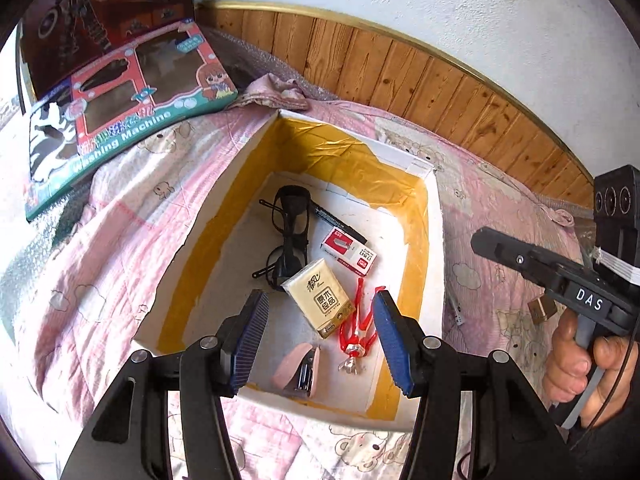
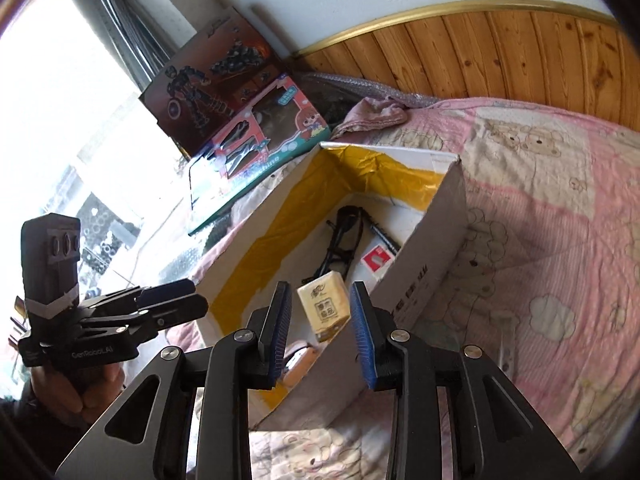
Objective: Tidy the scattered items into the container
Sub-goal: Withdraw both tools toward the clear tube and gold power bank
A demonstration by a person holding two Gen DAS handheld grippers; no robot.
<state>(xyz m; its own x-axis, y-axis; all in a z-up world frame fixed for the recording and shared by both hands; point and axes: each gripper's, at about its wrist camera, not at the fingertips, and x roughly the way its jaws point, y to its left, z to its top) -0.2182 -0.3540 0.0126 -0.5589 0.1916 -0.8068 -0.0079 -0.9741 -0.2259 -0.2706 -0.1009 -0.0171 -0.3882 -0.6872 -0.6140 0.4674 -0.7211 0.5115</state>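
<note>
A white cardboard box (image 1: 435, 240) lined with yellow tape sits on the pink quilt. Inside lie black glasses (image 1: 290, 232), a black pen (image 1: 340, 222), a red-and-white staple box (image 1: 349, 250), a tissue pack (image 1: 320, 298), a red toy figure (image 1: 358, 332) and a pink stapler (image 1: 298, 370). My left gripper (image 1: 322, 300) hangs open and empty over the box's near end. My right gripper (image 2: 320, 292) is open and empty above the box's near corner, with the tissue pack (image 2: 324, 304) below it. A small brown cube (image 1: 542, 309) and a thin pen-like item (image 1: 456, 312) lie on the quilt right of the box.
Two toy boxes lean at the back left: a pink-and-teal one (image 1: 132, 96) and a dark one (image 1: 100, 12). A crumpled pink cloth (image 1: 276, 92) lies behind the container. Wood panelling (image 1: 440, 88) runs along the wall, and a bright window (image 2: 60, 120) is at the left.
</note>
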